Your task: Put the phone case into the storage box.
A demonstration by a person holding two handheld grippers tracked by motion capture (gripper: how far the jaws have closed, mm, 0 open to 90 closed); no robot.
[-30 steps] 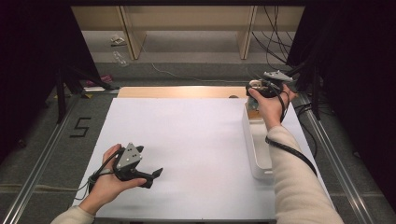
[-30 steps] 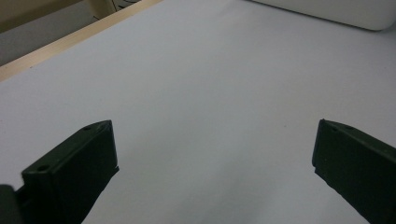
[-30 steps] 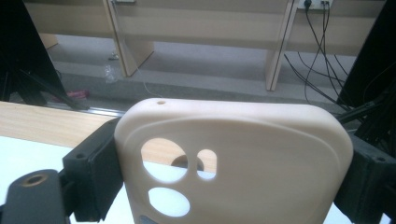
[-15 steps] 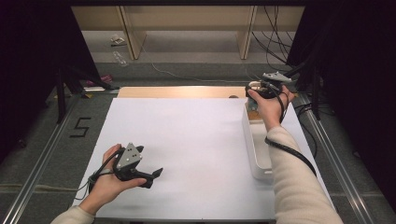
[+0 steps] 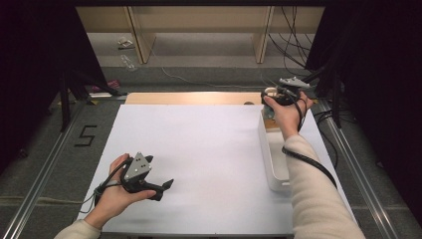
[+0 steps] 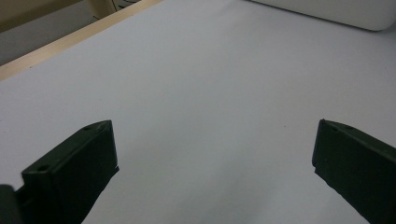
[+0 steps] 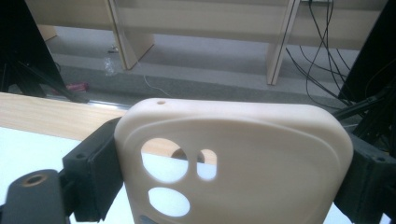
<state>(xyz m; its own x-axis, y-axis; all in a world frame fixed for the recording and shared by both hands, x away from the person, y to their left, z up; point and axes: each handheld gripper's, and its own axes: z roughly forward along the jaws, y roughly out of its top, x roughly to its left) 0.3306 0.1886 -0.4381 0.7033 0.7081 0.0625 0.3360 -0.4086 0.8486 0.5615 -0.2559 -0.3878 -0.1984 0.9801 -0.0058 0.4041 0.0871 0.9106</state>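
Note:
A beige phone case [image 7: 261, 154] with camera cut-outs stands upright between my right gripper's jaws, and the right gripper [image 7: 233, 140] is shut on its two sides. In the high view the right gripper [image 5: 272, 97] hangs over the far end of the white tray [image 5: 271, 164], near the table's far right corner, with the phone case [image 5: 270, 91] as a small pale shape at its tip. My left gripper [image 5: 164, 189] rests low over the white table sheet [image 5: 199, 144] near the front left. The left gripper [image 6: 215, 128] stands open, with bare sheet between its jaws.
The long white tray lies along the right side of the sheet, and its rim [image 6: 336, 9] crosses the top of the left gripper view. A wooden strip [image 5: 189, 98] borders the far edge. Beyond it are wooden shelf legs [image 5: 139, 35], floor and loose cables [image 5: 293, 30].

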